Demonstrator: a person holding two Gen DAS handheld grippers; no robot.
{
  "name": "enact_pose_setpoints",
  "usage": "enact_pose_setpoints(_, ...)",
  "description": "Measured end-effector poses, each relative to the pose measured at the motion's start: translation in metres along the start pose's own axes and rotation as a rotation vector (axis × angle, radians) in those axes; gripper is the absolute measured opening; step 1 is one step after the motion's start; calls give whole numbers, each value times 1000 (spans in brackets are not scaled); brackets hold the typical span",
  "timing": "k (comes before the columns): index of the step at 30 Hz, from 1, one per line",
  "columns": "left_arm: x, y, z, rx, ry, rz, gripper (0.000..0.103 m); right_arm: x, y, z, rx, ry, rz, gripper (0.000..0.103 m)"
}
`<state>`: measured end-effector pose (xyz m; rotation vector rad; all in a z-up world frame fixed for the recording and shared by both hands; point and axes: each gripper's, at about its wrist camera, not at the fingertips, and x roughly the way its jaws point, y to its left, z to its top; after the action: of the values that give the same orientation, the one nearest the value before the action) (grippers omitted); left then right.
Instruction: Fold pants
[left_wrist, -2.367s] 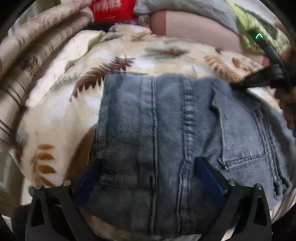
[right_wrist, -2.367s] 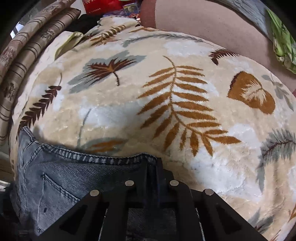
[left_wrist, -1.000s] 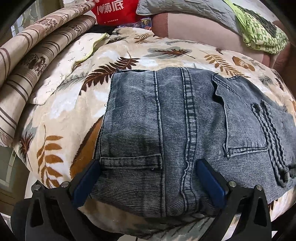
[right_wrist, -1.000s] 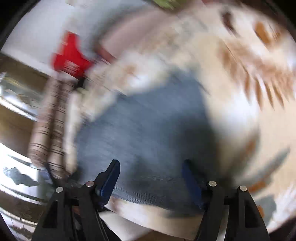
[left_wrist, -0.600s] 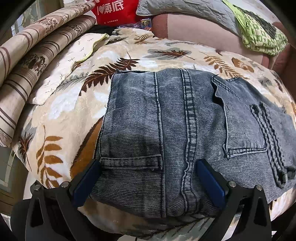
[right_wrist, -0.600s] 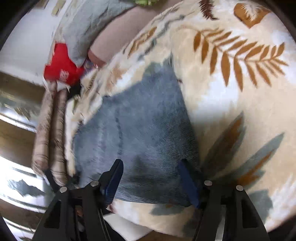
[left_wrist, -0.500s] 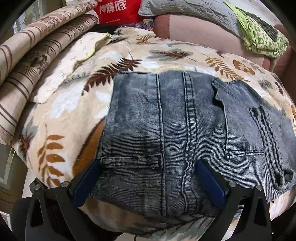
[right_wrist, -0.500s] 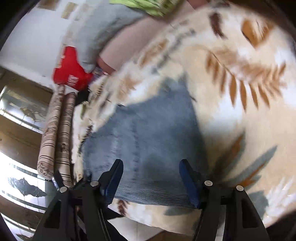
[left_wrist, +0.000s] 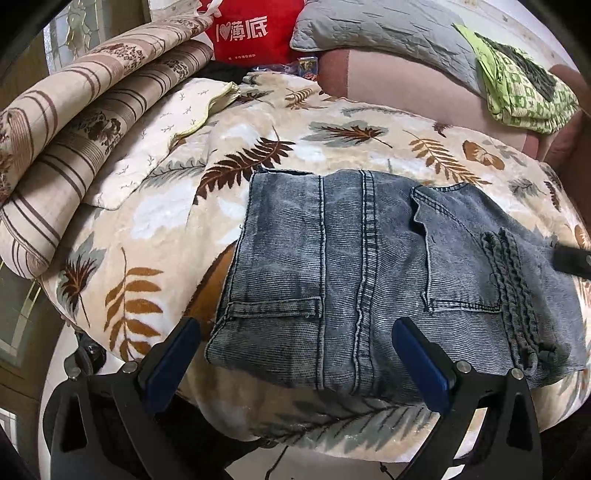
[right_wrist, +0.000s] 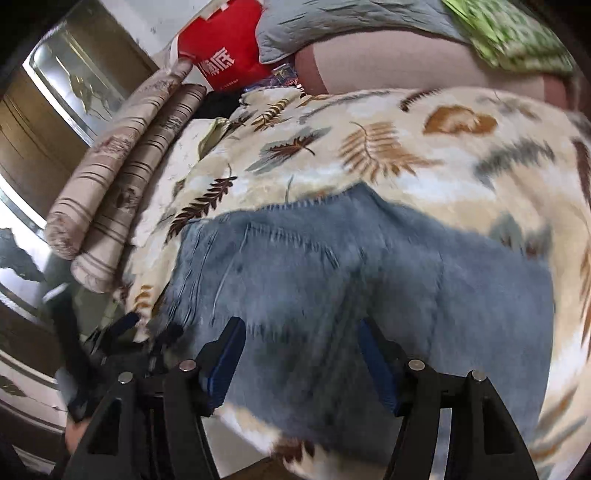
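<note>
The blue-grey jeans lie folded into a compact rectangle on the leaf-print blanket, back pockets and waistband up. My left gripper is open and empty, hovering just off the near edge of the jeans. My right gripper is open and empty above the near part of the same jeans; that view is motion-blurred. The tip of the right gripper shows at the right edge of the left wrist view. The left gripper shows blurred at lower left in the right wrist view.
Rolled striped bedding lies at the left. A red bag, a grey quilted pillow and a green patterned cloth sit at the back on a pink sofa back. The blanket's front edge drops off below the jeans.
My right gripper let go of the jeans, opened and swung around to the near side. My left gripper backed off slightly; the jeans stayed put.
</note>
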<state>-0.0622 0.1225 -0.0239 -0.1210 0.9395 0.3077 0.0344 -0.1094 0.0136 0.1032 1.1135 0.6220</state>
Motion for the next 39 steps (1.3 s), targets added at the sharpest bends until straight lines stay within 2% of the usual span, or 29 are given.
enact_pose_setpoints(4,1,5,0,-19,3,-3,103,40,14,24,15,60,58,72)
enact_pose_setpoints(5,2,6,0,-27,4,-2,103,60,13,26,28,96,61,75)
enact_pose_setpoints(7,5,8,0,-33,15,-7,103,96,10,22,43,201,13,78)
enact_pose_setpoints(9,4,9,0,-31,12,-7,103,101,21,23,-30,174,-29,79)
enact_pose_setpoints(10,4,10,-1,-33,11,-2,103,98,28,26,-39,205,-41,79)
enact_pose_setpoints(12,6,14,0,-52,15,-6,103,83,33,33,-12,179,22,79)
enact_pose_setpoints(13,7,16,0,-58,16,-8,103,72,36,40,-8,131,28,79)
enact_pose_setpoints(16,7,16,0,-54,17,-2,103,71,39,53,4,86,40,79)
enact_pose_setpoints(18,7,18,0,-62,20,-1,103,95,30,56,50,132,63,81)
enact_pose_setpoints(19,8,18,1,-63,24,-4,103,121,22,53,85,208,54,82)
enact_pose_setpoints(20,8,19,1,-63,26,-2,103,135,18,50,89,231,51,86)
enact_pose_setpoints(21,7,19,1,-60,24,0,103,132,21,50,72,205,55,89)
enact_pose_setpoints(23,7,20,1,-62,21,1,103,119,34,54,43,210,56,89)
enact_pose_setpoints(26,4,24,1,-85,18,-24,103,93,38,54,34,157,74,88)
enact_pose_setpoints(28,-3,32,0,-134,4,-73,103,73,32,48,47,120,86,88)
enact_pose_setpoints(29,-8,41,-2,-190,-5,-124,103,63,28,41,59,114,96,88)
enact_pose_setpoints(31,-12,60,-10,-339,3,-208,103,50,22,28,57,119,101,88)
enact_pose_setpoints(34,-2,79,-27,-564,84,-396,103,41,21,9,10,149,82,88)
enact_pose_setpoints(37,9,78,-34,-644,147,-477,103,48,33,-4,-94,177,4,88)
enact_pose_setpoints(39,16,75,-34,-685,177,-530,103,52,34,-6,-103,190,6,88)
